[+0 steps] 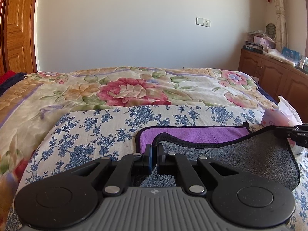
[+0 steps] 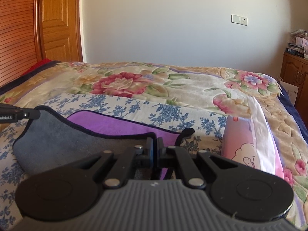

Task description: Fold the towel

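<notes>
Right now I have the left gripper (image 1: 154, 155) and right gripper (image 2: 156, 150) each pinching a near corner of the purple-and-grey microfibre towel (image 1: 240, 154), lifted over the blue-floral cloth (image 1: 92, 127), and uneven carrying could skew the fold.

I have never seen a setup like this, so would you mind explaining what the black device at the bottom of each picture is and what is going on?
Each picture comes from a fisheye camera on a hand-held gripper that a person carries, one per hand, looking forward along its two fingers. The left hand-held gripper fills the bottom of the left wrist view, and the right hand-held gripper fills the right wrist view. Both are shut on the near edge of a towel, purple on one side and grey on the other, lifting it to fold. The towel lies on a blue-flowered cloth spread over a bed's floral blanket. A pink package lies to the right.
</notes>
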